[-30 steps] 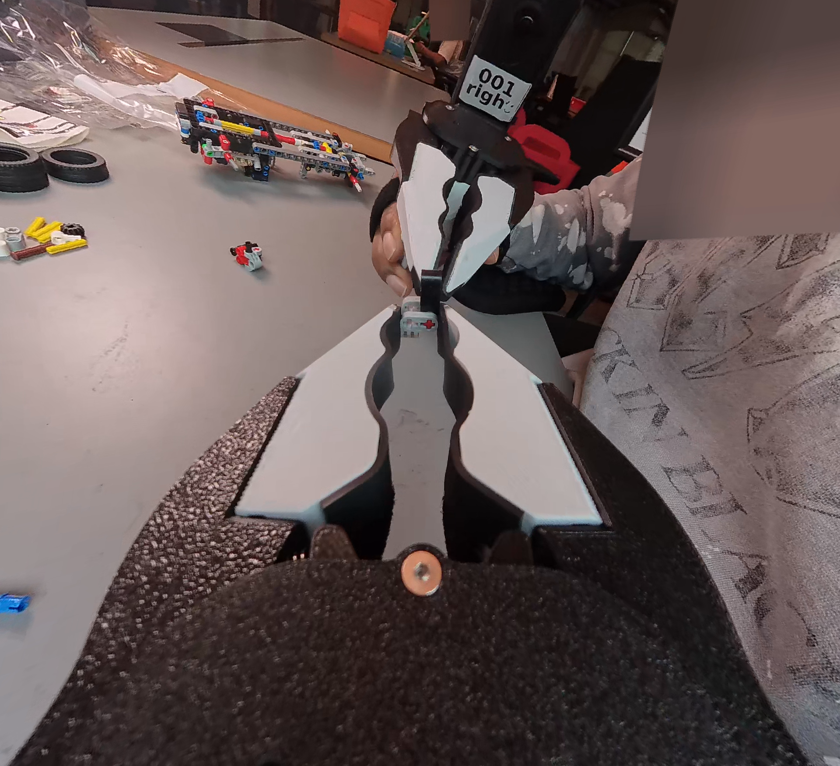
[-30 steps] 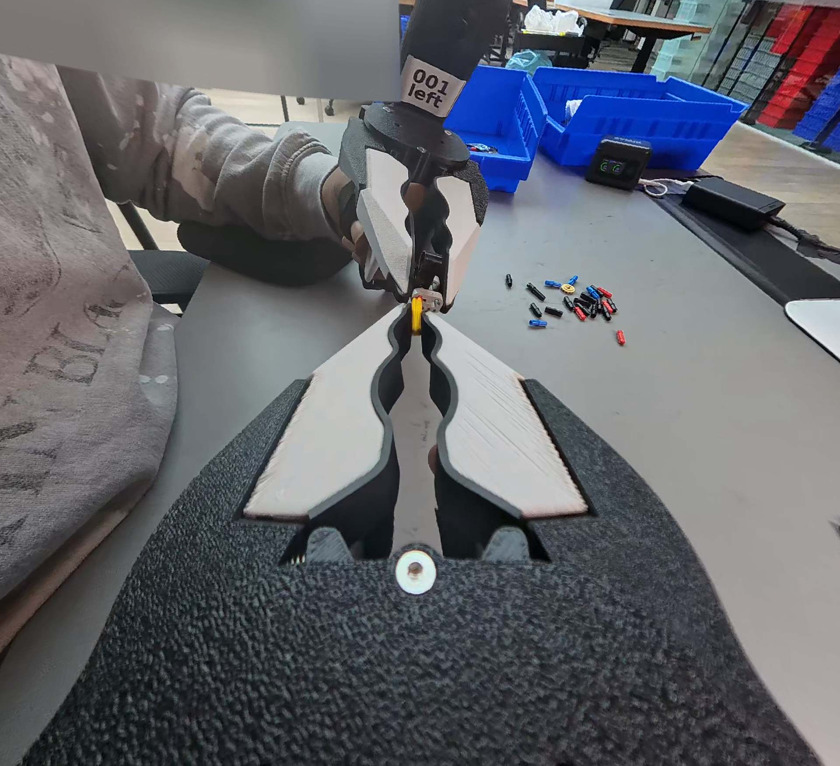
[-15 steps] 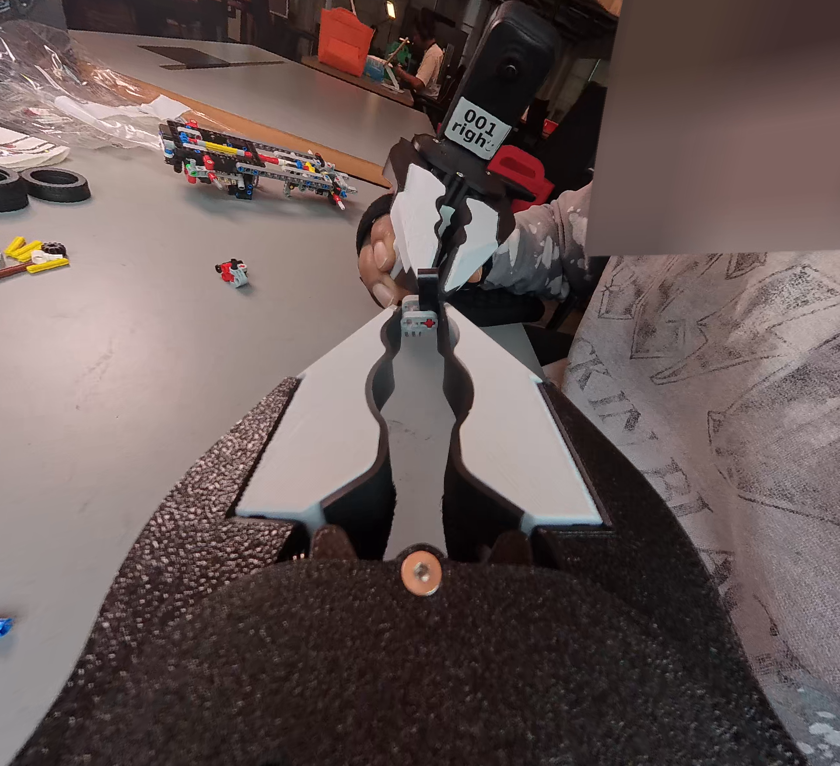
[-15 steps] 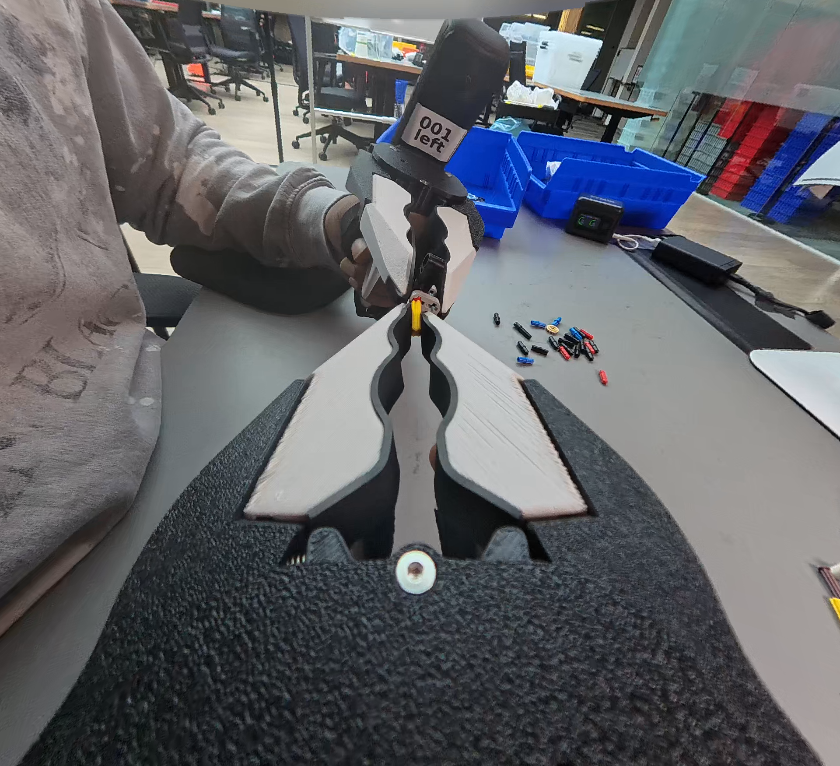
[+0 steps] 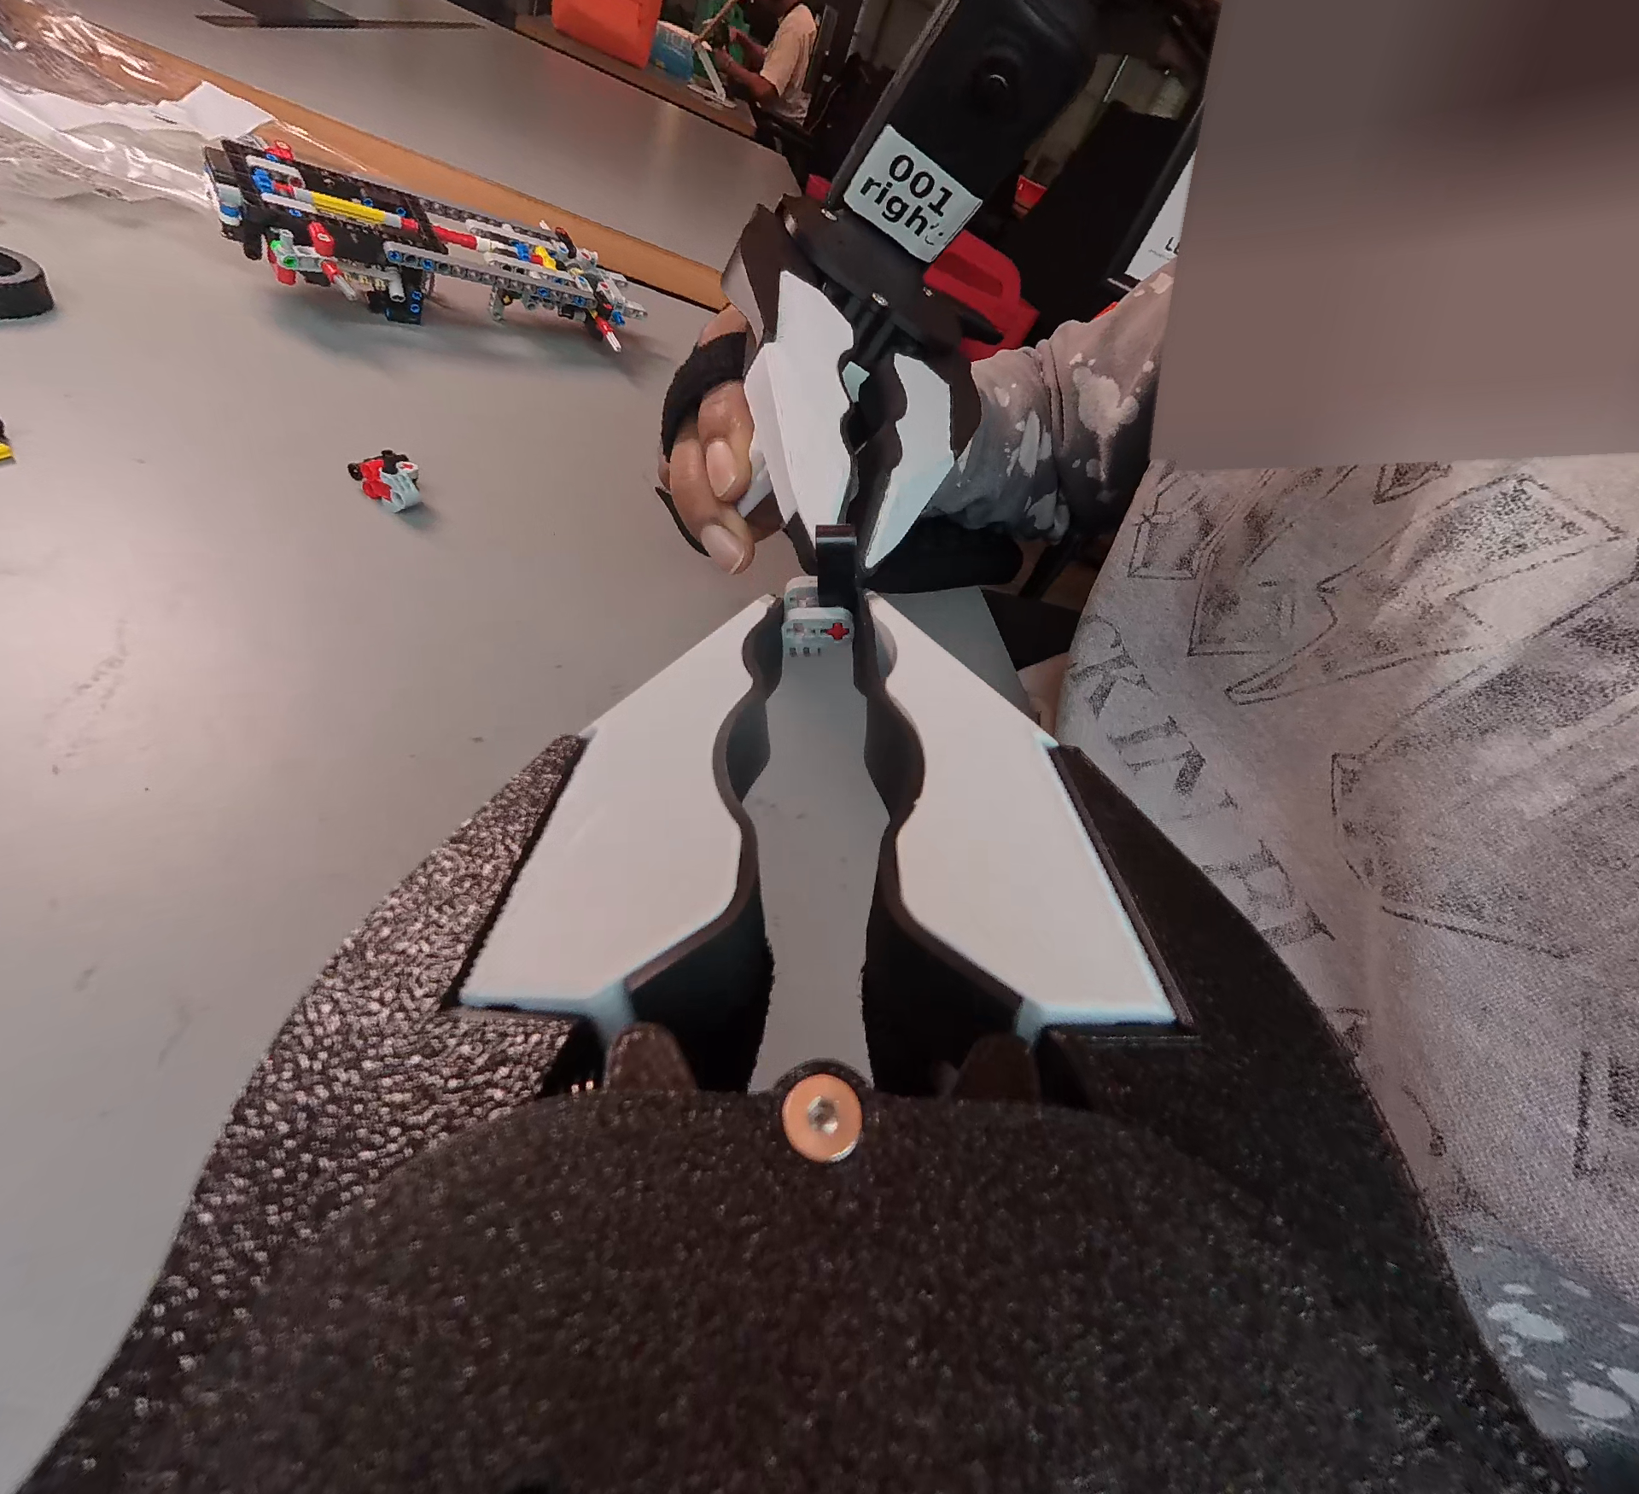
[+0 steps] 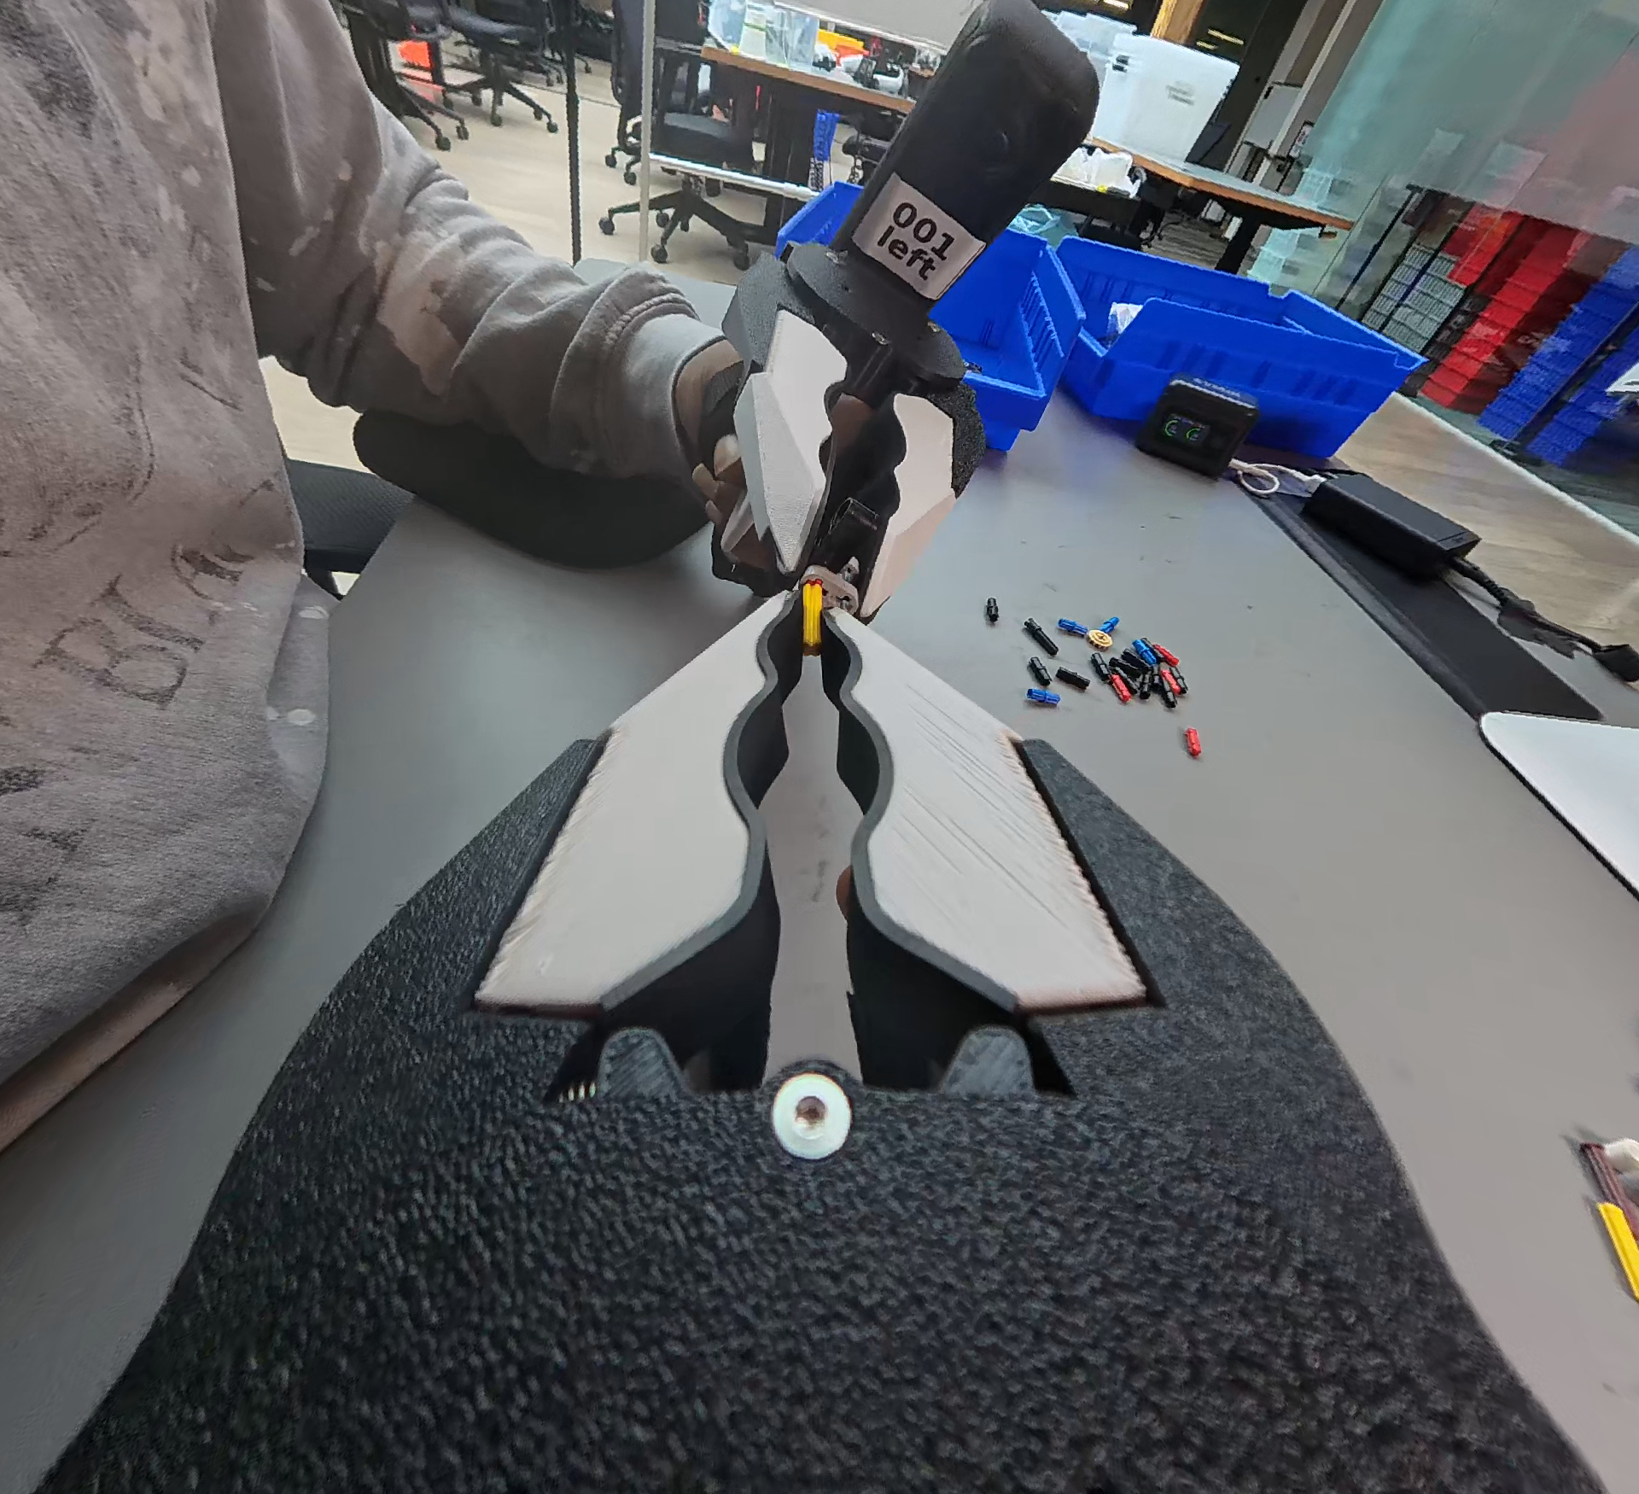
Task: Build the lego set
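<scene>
Two grippers, tip to tip above the grey table [image 5: 266, 742], each clamped on a tiny piece. My left gripper [image 5: 820, 622] is pinched narrow on a small grey connector [image 5: 814, 628] with a red cross-shaped axle end showing. My right gripper [image 6: 811, 618] is closed on a thin yellow axle [image 6: 811, 625]; in the left wrist view a black piece [image 5: 835, 564] also sits at its tips, so what exactly it carries beyond the axle I cannot tell. Both pieces meet right at the connector.

Handling, my judgement: hard plastic, very light, stiff, smooth, so it can twist or pop out of flat pads. Best hold is across the connector's flat sides, leaving the hole clear; take the axle near its back end so the front stays free to enter. It likely needs a firm straight push.

Relative to the connector: the long half-built chassis [image 5: 417, 245] lies well off to the far left, a small red-and-grey sub-assembly [image 5: 388, 476] between them. The loose pins [image 6: 1109, 666] are just right of the axle.

Writing: each gripper bears a white sticker; a whiteboard behind has handwriting. I am not quoting either.
</scene>
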`<state>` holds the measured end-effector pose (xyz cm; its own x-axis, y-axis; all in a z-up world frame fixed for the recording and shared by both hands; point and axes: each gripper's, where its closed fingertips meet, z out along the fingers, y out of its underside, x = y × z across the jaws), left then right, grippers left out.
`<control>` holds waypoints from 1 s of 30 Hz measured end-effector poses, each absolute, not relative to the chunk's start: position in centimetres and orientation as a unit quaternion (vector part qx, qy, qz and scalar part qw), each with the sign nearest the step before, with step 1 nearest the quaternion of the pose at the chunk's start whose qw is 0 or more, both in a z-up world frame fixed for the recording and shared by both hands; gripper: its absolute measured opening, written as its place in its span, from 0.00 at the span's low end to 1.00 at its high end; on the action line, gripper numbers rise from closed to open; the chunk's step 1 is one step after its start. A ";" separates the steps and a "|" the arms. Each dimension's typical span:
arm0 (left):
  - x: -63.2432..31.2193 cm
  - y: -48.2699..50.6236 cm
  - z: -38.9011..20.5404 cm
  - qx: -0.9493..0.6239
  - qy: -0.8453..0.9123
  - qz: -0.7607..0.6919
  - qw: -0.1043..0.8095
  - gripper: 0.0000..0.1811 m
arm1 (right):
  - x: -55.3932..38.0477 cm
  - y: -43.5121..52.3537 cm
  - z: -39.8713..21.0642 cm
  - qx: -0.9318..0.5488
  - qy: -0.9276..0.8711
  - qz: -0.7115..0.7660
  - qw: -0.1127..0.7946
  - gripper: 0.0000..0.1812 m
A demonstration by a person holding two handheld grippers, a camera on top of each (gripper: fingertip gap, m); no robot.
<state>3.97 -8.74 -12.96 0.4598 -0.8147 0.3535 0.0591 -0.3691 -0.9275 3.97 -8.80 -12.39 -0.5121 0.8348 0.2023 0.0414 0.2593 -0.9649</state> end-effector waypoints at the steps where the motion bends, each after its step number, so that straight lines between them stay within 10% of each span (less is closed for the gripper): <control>1: 4.0 -8.8 -13.0 -0.697 0.272 -0.446 0.491 0.08 | 4.0 -8.9 -12.4 -0.314 -0.696 0.523 0.379 0.00; 30: 3.7 -9.0 -12.9 -0.693 0.266 -0.454 0.493 0.08 | 3.4 -9.3 -12.2 -0.308 -0.686 0.520 0.406 0.00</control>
<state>3.72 -8.99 -12.86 0.4456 -0.8165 0.3671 0.0783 -0.3729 -0.9245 3.43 -9.32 -12.18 -0.4800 0.8446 0.2370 0.0002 0.2703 -0.9628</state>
